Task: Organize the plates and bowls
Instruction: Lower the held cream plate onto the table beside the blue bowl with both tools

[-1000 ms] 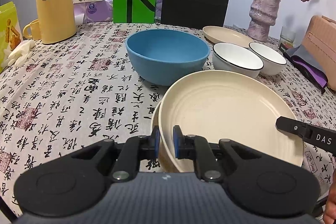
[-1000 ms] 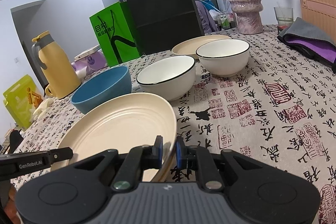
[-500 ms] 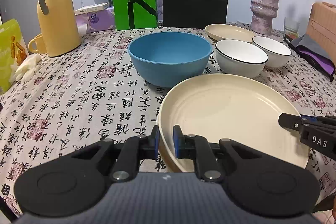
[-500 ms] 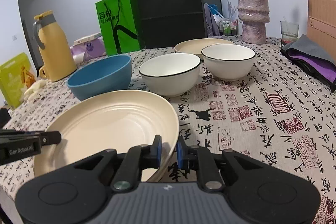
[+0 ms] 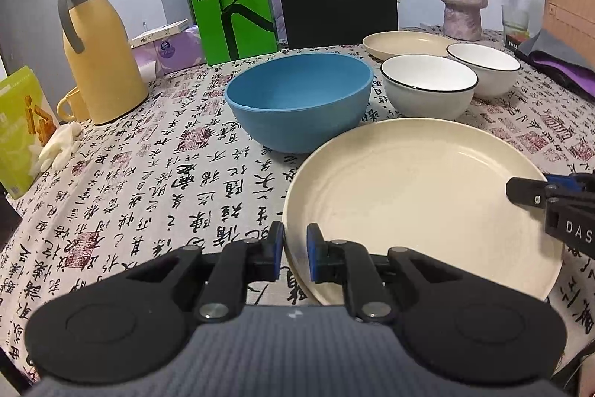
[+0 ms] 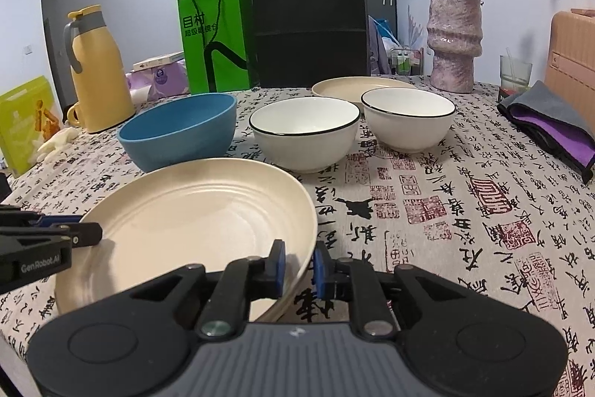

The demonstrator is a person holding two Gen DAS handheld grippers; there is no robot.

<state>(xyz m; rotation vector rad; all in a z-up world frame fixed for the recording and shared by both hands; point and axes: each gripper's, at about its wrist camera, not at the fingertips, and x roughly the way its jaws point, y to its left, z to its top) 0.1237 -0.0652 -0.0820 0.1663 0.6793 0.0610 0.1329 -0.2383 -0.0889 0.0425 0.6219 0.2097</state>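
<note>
The left gripper (image 5: 295,250) has its fingers clamped on the near left rim of the cream plate (image 5: 420,207). The right gripper (image 6: 299,268) straddles the plate's opposite rim, its fingers just parting with the rim between them. The plate lies flat on the bench (image 5: 156,181) close to its near edge. Just beyond it stands a blue bowl (image 5: 299,99), with two white bowls (image 6: 305,133) (image 6: 407,118) in a row to its right. A second cream plate (image 6: 357,86) sits behind them, toward the far edge, near a vase (image 6: 453,39). A yellow jug (image 5: 98,47) stands at the far left.
</note>
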